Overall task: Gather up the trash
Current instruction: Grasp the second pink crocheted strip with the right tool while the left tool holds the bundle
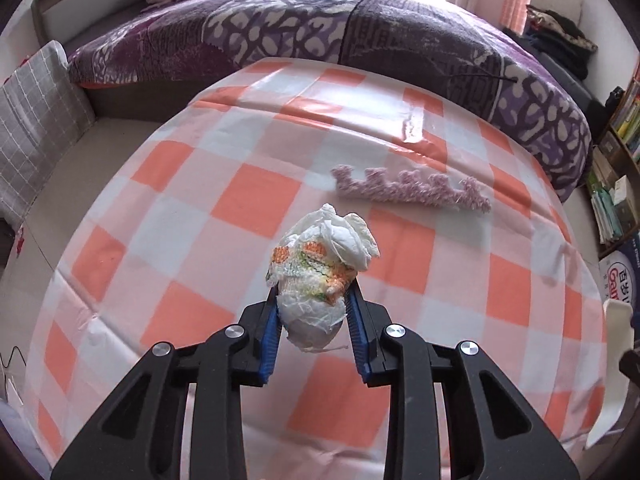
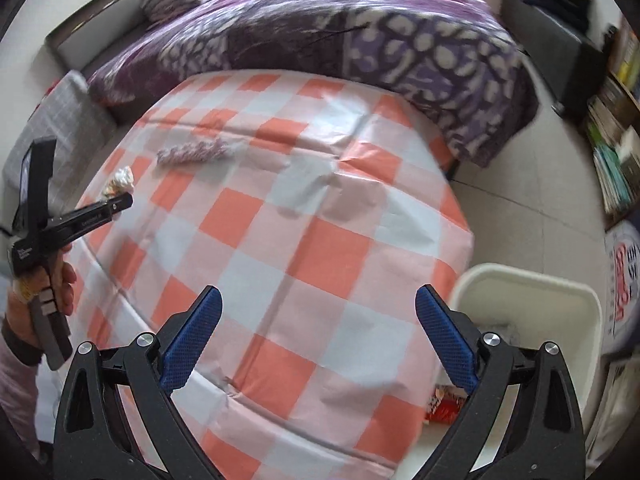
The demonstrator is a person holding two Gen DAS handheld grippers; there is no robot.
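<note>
My left gripper is shut on a crumpled white and orange wrapper and holds it above the orange checked tablecloth. The same wrapper shows at the left gripper's tip in the right wrist view. My right gripper is open and empty above the near part of the table. A white trash bin stands on the floor at the table's right edge, next to my right gripper. A fuzzy purple strip lies on the cloth beyond the wrapper; it also shows in the right wrist view.
A bed with a purple patterned blanket runs behind the table. A bookshelf stands at the right. A grey checked cushion is at the left. A red packet lies on the floor beside the bin.
</note>
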